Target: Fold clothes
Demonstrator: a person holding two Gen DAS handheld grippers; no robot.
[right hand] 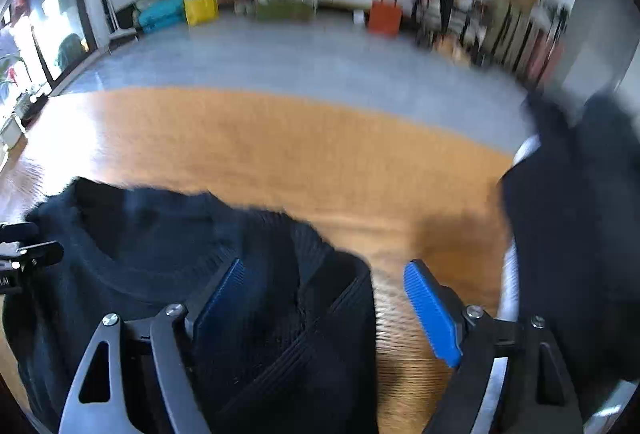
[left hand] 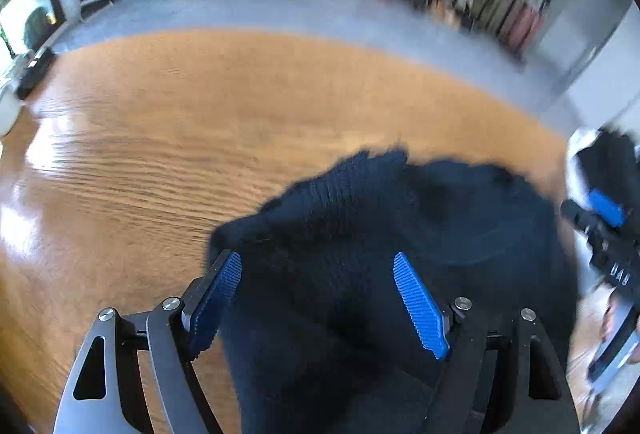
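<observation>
Dark sweater bunched on a wooden tabletop, both grippers spread wide over it.

The tabletop (left hand: pixel 160 137) carries the navy knit sweater (left hand: pixel 360 234) at its near edge. The left gripper (left hand: pixel 318 304) has its blue fingers (left hand: pixel 420 308) released, fabric heaped between them. The right gripper (right hand: pixel 330 310) is likewise released, the ribbed sweater edge lying against its left finger (right hand: pixel 218 304), bare wood by the other.

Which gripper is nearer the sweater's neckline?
Right. The neckline curves just left of the right gripper. The left gripper straddles knit at the sweater edge, neckline further to its right.
</observation>
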